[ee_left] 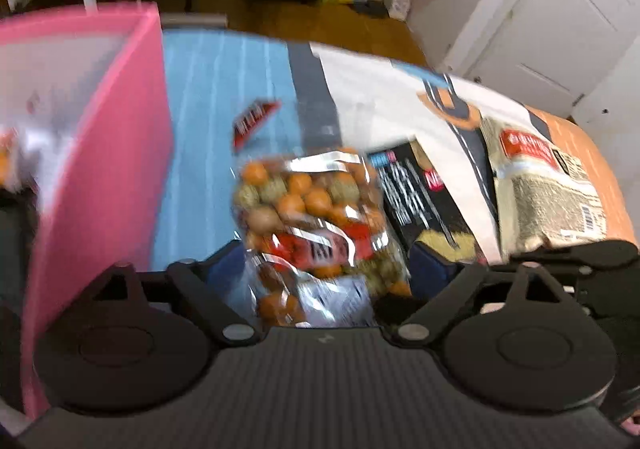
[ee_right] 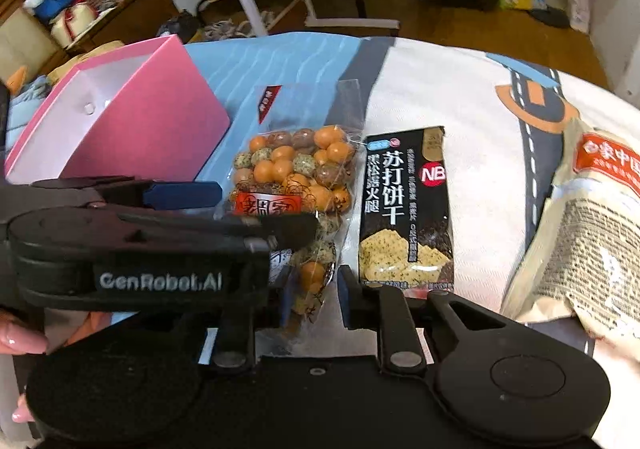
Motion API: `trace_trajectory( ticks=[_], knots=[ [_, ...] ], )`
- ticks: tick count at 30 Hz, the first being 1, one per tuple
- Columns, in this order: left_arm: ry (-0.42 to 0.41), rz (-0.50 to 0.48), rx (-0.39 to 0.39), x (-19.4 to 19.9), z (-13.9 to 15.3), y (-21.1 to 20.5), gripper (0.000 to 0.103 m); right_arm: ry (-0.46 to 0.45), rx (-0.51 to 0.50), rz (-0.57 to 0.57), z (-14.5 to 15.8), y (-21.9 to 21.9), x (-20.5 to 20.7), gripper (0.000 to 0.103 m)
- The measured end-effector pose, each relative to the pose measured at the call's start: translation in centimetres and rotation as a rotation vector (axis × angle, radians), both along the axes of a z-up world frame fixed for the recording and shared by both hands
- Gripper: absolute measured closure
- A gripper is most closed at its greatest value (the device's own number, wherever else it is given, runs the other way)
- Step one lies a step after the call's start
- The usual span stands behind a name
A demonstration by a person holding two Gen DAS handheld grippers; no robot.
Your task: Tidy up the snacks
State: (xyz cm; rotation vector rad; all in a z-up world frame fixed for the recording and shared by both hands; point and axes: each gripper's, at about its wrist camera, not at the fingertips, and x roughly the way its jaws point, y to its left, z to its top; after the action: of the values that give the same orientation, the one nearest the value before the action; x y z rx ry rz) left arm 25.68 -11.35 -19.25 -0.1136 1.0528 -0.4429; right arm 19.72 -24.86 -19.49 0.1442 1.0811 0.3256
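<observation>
1. Left wrist view, nearest: left gripper spread wide, blue pads on either side of the lower half of the bag of coated nuts. No firm clamp visible; picture smeared by motion, so contact at the pads hard to judge.
2. Right wrist view, nearest: right gripper partly open, holding nothing as far as can be told. One finger half hidden behind the other tool. Bottom end of the nut bag seen in the gap between the pads.
3. Just beyond: nut bag lying flat on the patterned cloth, with the black cracker pack just beside it on the right, apparently not touching.
4. Off to the right: large beige bag, well apart from the nuts, partly out of frame.
5. Further back on the left: open pink box, near the top of the nut bag, white inside; contents too blurred to name.
6. Step in hand, judged: pickup of the nut bag, first of the loose snacks, box as the likely home.
7. Next move, judged: close squarely across the bag, gently, since round loose nuts in slick film may shift or slip. Then lift clear of the cracker pack and carry left over the box wall.
</observation>
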Motion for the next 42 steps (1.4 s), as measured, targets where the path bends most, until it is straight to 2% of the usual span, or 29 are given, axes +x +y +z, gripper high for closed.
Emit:
trace_trajectory(
  ticks=[3, 5, 7, 9, 10, 13, 15, 18, 20, 22, 23, 26, 32, 38, 42],
  knots=[
    [0.010, 0.010, -0.043, -0.4, -0.5, 0.6, 0.012, -0.027, 0.011, 0.065, -0.3, 0.3, -0.3, 0.060],
    [0.035, 0.013, -0.063, -0.3, -0.6, 0.9, 0.015, -0.019, 0.014, 0.111, -0.8, 0.7, -0.5, 0.042],
    [0.064, 0.026, -0.090, 0.0, -0.7, 1.3, 0.018, -0.037, -0.003, 0.139, -0.9, 1.5, -0.8, 0.034],
    [0.101, 0.024, -0.121, 0.2, -0.7, 1.5, 0.021, -0.047, -0.045, 0.162, -1.1, 2.7, -0.8, 0.021],
    [0.111, 0.023, -0.127, 0.2, -0.8, 1.5, 0.022, -0.049, -0.060, 0.175, -1.2, 3.3, -0.8, 0.010],
    [0.136, 0.012, -0.155, 0.3, -0.7, 1.9, 0.024, -0.078, -0.170, 0.209, -2.1, 5.5, -0.9, 0.000],
    [0.152, -0.002, -0.148, 0.3, -0.8, 1.8, 0.024, -0.119, -0.221, 0.232, -2.4, 6.3, -1.4, 0.000],
    [0.163, -0.011, -0.164, 0.4, -0.7, 1.7, 0.024, -0.124, -0.182, 0.222, -2.4, 5.6, -1.3, 0.000],
    [0.165, -0.011, -0.170, 0.4, -0.7, 1.7, 0.024, -0.131, -0.204, 0.211, -2.3, 5.7, -1.4, 0.001],
    [0.162, -0.005, -0.174, 0.3, -0.7, 1.8, 0.025, -0.128, -0.234, 0.206, -1.9, 6.6, -1.4, 0.008],
    [0.157, -0.005, -0.178, 0.3, -0.7, 1.8, 0.025, -0.119, -0.226, 0.207, -1.6, 6.8, -1.4, 0.014],
    [0.153, -0.009, -0.196, 0.1, -0.5, 1.9, 0.025, -0.096, -0.235, 0.187, -1.2, 7.3, -1.2, 0.017],
    [0.140, -0.021, -0.178, -0.6, -0.1, 1.5, 0.025, -0.058, -0.238, 0.159, -0.3, 8.3, -0.1, 0.021],
    [0.199, -0.028, -0.216, -1.2, 0.7, 1.8, 0.025, 0.011, -0.209, 0.131, 1.1, 8.8, -0.3, 0.023],
    [0.213, -0.048, -0.209, -2.1, 2.0, 1.7, 0.025, 0.024, -0.172, 0.128, 2.4, 9.0, -0.9, 0.024]
  ],
)
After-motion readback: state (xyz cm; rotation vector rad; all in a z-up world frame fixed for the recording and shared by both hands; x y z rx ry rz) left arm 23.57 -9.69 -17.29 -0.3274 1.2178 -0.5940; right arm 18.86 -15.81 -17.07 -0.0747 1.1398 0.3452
